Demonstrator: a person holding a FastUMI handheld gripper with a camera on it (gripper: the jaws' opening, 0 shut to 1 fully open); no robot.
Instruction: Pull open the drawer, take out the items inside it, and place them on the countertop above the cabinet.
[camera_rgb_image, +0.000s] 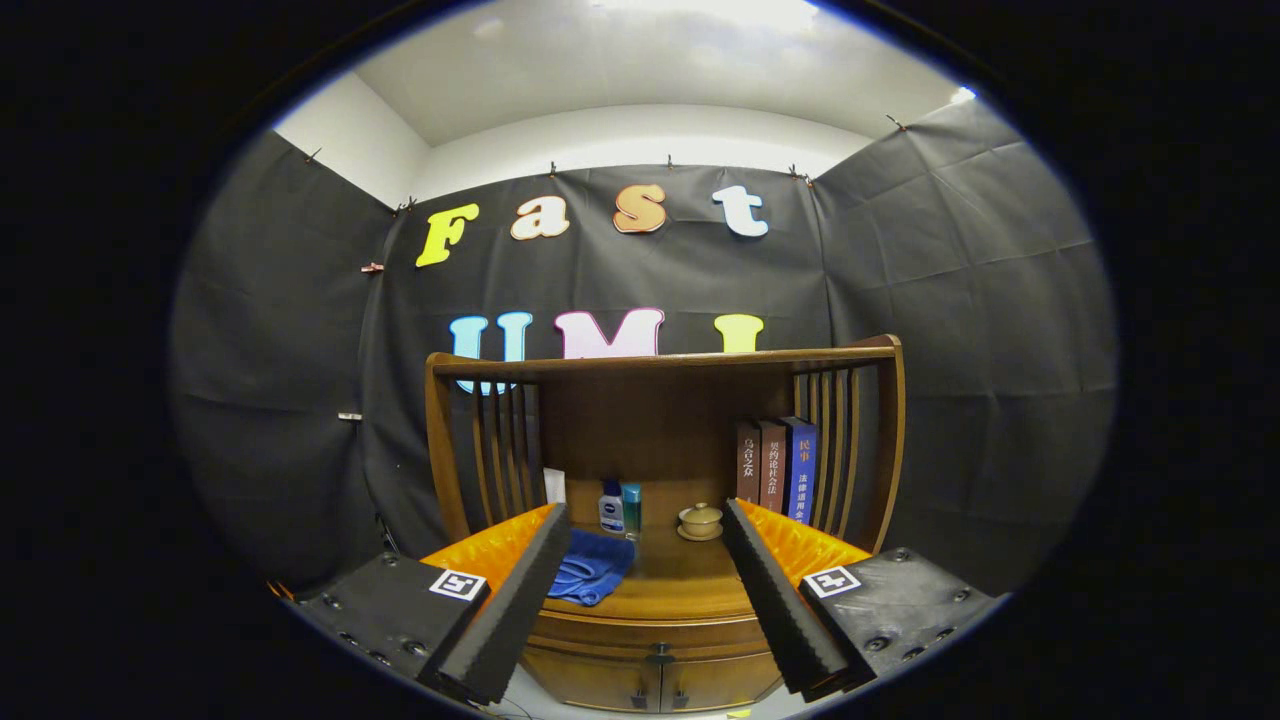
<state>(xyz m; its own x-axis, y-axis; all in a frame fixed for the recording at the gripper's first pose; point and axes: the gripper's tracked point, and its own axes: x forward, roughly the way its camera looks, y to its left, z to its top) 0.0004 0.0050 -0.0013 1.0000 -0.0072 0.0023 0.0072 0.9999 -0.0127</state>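
A wooden cabinet (655, 620) stands ahead of me, topped by a slatted shelf frame (660, 360). Its drawer front (650, 635) looks closed, with a small dark knob (659, 653) in the middle, between and below my fingers. My gripper (645, 520) is open, its two black ridged fingers (520, 600) spread wide with nothing between them, held back from the cabinet. On the countertop (680, 580) lie a blue cloth (590, 570), a small blue-and-white bottle (611, 507), a teal container (632, 508) and a small lidded ceramic cup (700, 520).
Three books (777, 465) stand upright at the right of the countertop against the slats. Two lower cabinet doors (655, 690) with dark handles sit beneath the drawer. Black cloth walls close in the booth behind and beside the cabinet.
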